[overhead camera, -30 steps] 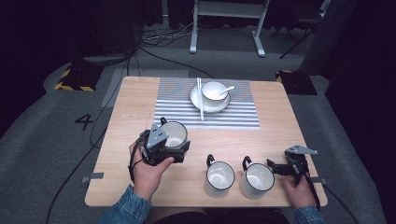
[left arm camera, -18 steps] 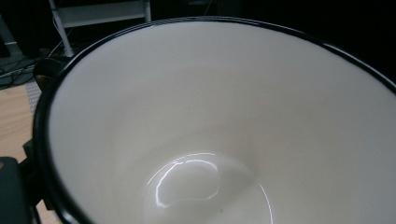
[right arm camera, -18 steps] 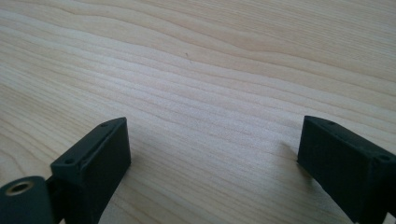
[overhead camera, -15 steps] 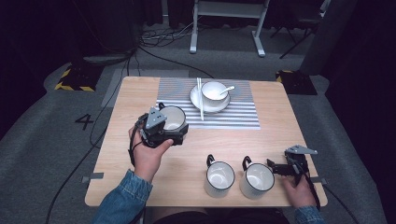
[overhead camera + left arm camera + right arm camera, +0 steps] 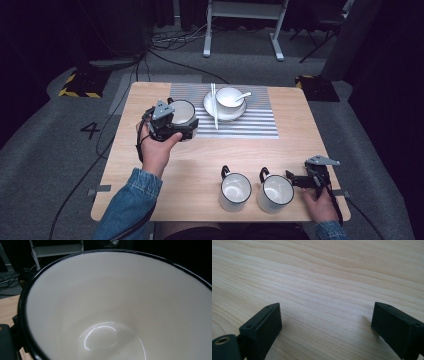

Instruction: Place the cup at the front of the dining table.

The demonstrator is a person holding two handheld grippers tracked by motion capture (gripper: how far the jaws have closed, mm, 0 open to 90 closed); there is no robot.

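My left gripper [image 5: 172,125] is shut on a white mug [image 5: 183,114] with a black rim, held at the left edge of the striped mat [image 5: 250,125]. The mug's pale inside [image 5: 112,302] sits very close in the left gripper view, and it hides the jaws. Two more white mugs [image 5: 235,190] [image 5: 275,193] stand near the table's front edge with their handles pointing away from the person. Just right of them my right gripper [image 5: 295,180] rests low over the wood. In the right gripper view the right gripper [image 5: 327,325] is open, with bare table [image 5: 324,277] between its jaws.
A white plate [image 5: 210,106] on the mat carries a bowl [image 5: 229,97] with a spoon [image 5: 243,95]. Chopsticks [image 5: 214,107] lie across the plate's left side, close to the held mug. Cables and a stand's legs lie on the floor beyond the table.
My left gripper has carried the mug away from the person and slightly right, up to the mat's left edge. The right gripper and the two front mugs have stayed put.
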